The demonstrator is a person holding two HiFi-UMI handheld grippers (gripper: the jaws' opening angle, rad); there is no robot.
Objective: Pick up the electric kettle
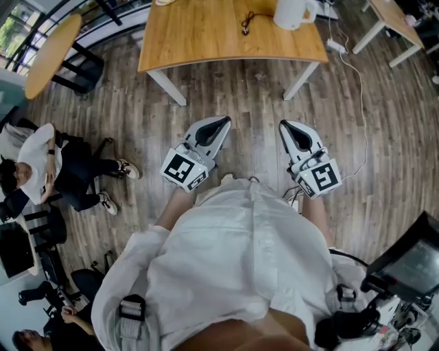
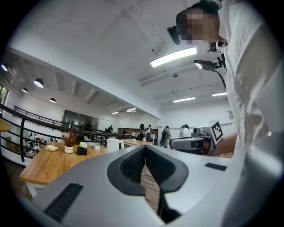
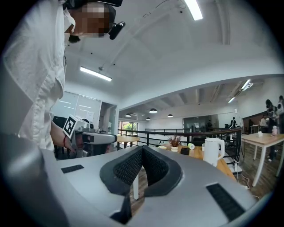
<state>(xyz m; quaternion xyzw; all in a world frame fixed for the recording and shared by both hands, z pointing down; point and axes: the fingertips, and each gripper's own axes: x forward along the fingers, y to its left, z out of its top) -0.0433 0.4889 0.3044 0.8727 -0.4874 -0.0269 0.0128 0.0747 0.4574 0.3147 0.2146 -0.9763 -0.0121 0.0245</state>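
The white electric kettle (image 1: 293, 12) stands near the right end of the wooden table (image 1: 206, 41) at the top of the head view. It also shows as a small white jug, the kettle (image 3: 213, 150), in the right gripper view and as the kettle (image 2: 114, 145) in the left gripper view. My left gripper (image 1: 222, 124) and my right gripper (image 1: 285, 126) are held level in front of my body, well short of the table. Both are shut, tips touching, with nothing between them.
A black cord (image 1: 245, 20) lies on the table beside the kettle, and a white cable (image 1: 357, 82) trails over the wooden floor at the right. A seated person (image 1: 48, 168) is at the left. Another table (image 1: 394, 24) stands at the far right.
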